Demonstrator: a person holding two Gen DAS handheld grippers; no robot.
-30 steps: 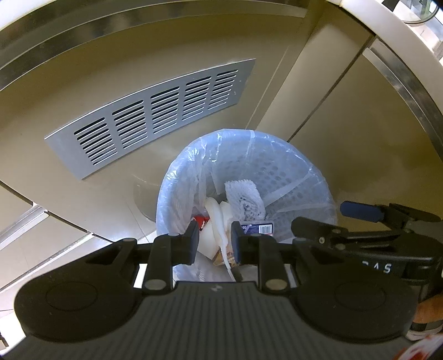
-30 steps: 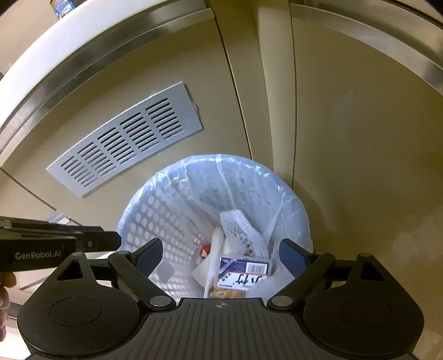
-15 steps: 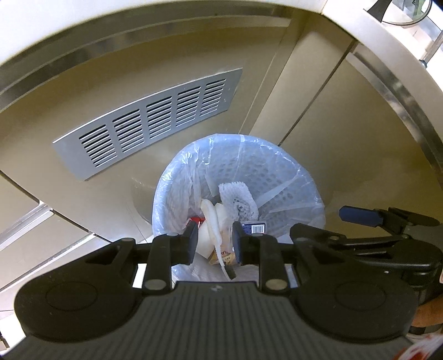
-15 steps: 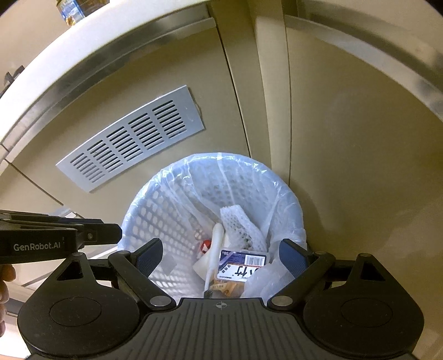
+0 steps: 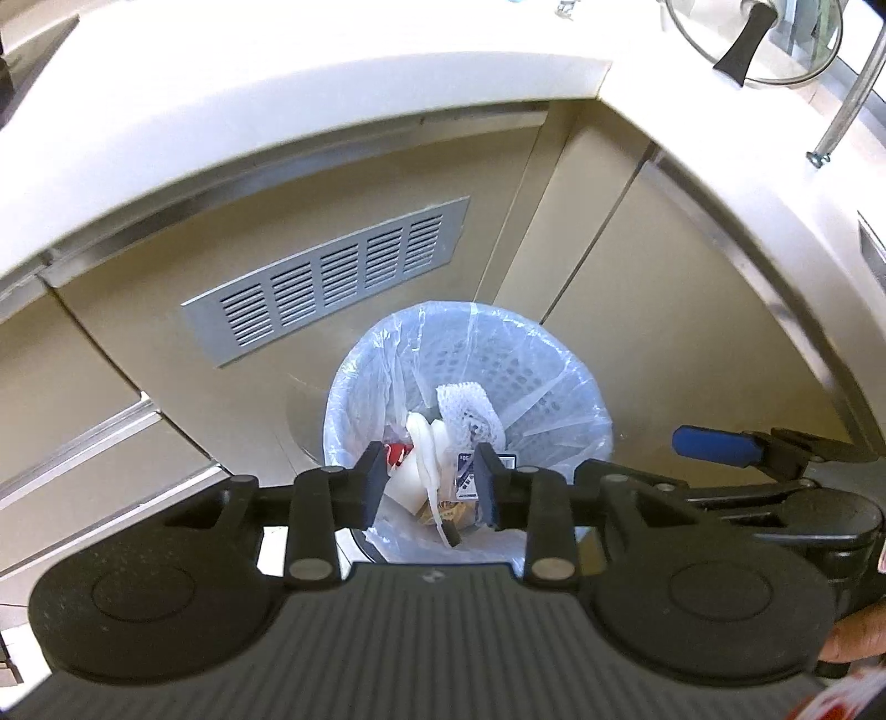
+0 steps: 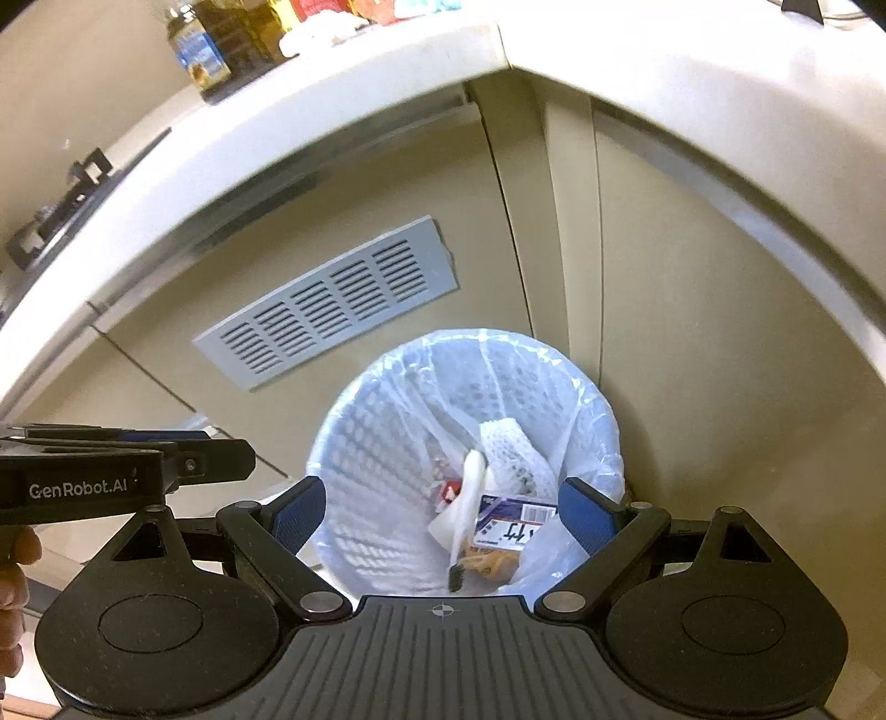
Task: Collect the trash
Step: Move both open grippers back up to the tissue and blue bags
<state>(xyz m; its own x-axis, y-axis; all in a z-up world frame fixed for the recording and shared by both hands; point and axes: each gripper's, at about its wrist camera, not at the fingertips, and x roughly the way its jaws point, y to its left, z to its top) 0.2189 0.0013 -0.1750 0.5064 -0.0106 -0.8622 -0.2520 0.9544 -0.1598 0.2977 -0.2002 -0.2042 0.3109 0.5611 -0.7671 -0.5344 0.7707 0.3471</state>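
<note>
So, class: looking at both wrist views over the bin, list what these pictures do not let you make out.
- Bottom of the white perforated plastic bin: hidden under trash in both views.
- Blue-and-white barcoded packet: print too small to read in the right view; the left claw covers part of it in the left view.
- Worktop jars: cut off by the right view's top edge, blurred.
- Glass pan lid: cut off by the left view's top edge.
</note>
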